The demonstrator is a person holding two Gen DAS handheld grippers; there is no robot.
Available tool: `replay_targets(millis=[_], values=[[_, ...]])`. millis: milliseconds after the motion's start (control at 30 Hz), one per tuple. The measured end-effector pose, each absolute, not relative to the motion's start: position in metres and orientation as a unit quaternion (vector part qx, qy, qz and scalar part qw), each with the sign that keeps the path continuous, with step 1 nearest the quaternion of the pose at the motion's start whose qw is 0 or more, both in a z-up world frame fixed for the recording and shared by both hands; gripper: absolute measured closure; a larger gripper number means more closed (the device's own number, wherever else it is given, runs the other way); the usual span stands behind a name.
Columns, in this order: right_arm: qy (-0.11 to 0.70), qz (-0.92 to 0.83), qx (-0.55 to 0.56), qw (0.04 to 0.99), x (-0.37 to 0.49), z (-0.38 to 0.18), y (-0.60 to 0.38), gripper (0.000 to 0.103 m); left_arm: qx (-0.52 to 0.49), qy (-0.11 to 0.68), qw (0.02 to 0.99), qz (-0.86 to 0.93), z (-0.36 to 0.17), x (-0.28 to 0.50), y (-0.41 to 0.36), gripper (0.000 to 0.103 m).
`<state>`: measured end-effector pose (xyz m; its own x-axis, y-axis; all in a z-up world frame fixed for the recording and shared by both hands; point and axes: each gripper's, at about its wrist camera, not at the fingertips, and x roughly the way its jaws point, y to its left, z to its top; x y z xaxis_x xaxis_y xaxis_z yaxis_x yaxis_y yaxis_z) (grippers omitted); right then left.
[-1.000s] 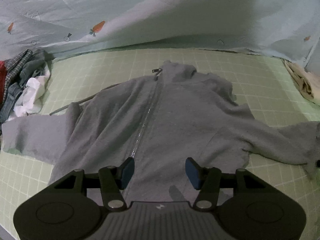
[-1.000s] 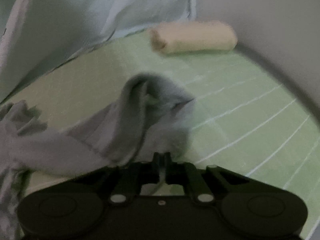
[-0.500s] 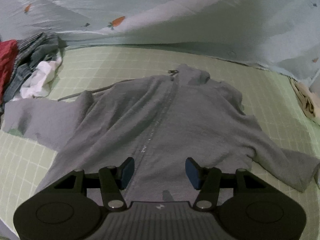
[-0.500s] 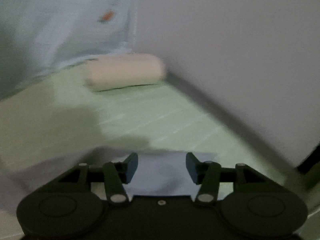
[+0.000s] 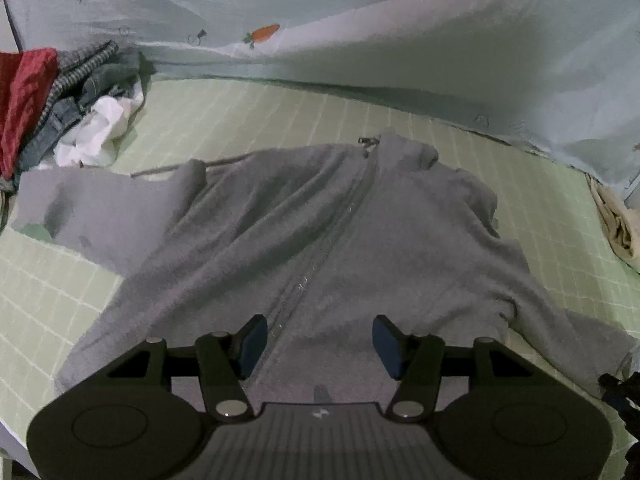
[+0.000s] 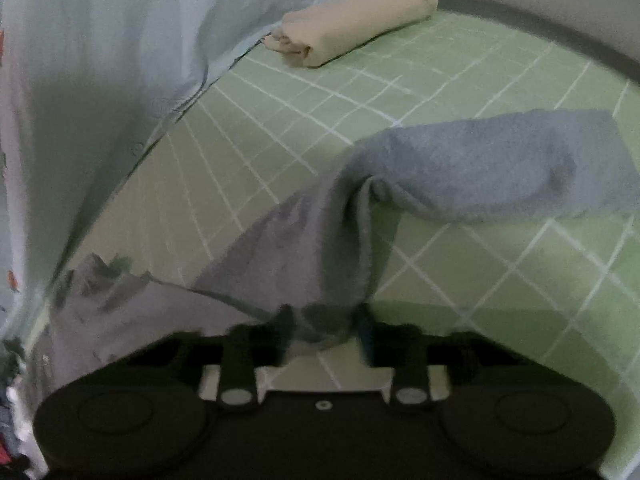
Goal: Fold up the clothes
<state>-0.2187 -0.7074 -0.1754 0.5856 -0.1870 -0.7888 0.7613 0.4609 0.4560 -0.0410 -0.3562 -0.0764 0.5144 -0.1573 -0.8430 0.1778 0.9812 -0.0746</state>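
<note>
A grey zip-up hoodie (image 5: 320,220) lies face up and spread out on the green checked mat (image 5: 240,112), collar at the far side and zipper running toward me. My left gripper (image 5: 320,340) hovers open over the hem, its blue pads either side of the zipper line with nothing between them. In the right wrist view the hoodie's right sleeve (image 6: 500,168) stretches off to the right. A bunched part of it, nearer the shoulder, fills the narrowed gap of my right gripper (image 6: 324,328). The fingertips are blurred.
A heap of unfolded clothes (image 5: 60,108) in red, denim and white sits at the far left. A rolled beige cloth (image 6: 356,16) lies at the far right near the wall. A pale blue carrot-print sheet (image 5: 360,20) hangs along the back edge.
The right gripper let go of the sleeve end, stood open half a second ago, and has now closed in on the sleeve nearer the shoulder. The left gripper drifted, staying open.
</note>
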Motion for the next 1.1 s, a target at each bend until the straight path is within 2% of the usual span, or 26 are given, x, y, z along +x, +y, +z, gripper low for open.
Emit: replay_targets(millis=[100,333,567,633,700,733,867,1000,1100], values=[[0.324,-0.294,0.441,0.784,-0.215,-0.176,-0.724,0.1,0.014,0.484,0.869,-0.101,-0.077,-0.042,-0.358,0.044],[0.269,-0.277,0.391,0.836,-0.172,-0.128,-0.734,0.1,0.016,0.484,0.87,-0.094,-0.077,-0.038,-0.36,0.044],[0.291,-0.268,0.357,0.846,-0.084,-0.13,-0.768,0.099,0.013,0.492,0.867,-0.081,-0.082,-0.029,-0.36,0.044],[0.318,-0.261,0.352,0.84,-0.062,-0.146,-0.774,0.093,0.011,0.495,0.865,-0.077,-0.084,-0.027,-0.36,0.044],[0.341,-0.256,0.356,0.832,-0.053,-0.158,-0.777,0.077,0.009,0.498,0.864,-0.073,-0.086,-0.025,-0.36,0.044],[0.352,-0.253,0.358,0.827,-0.05,-0.164,-0.778,0.073,0.008,0.499,0.864,-0.071,-0.086,-0.024,-0.359,0.044],[0.332,-0.251,0.354,0.838,-0.077,-0.16,-0.764,0.056,0.005,0.505,0.861,-0.065,-0.09,-0.022,-0.358,0.044],[0.315,-0.269,0.335,0.846,-0.122,-0.15,-0.747,0.049,0.006,0.513,0.856,-0.069,-0.094,-0.019,-0.362,0.044],[0.329,-0.309,0.298,0.841,-0.152,-0.151,-0.738,0.048,0.015,0.515,0.853,-0.08,-0.096,-0.018,-0.369,0.044]])
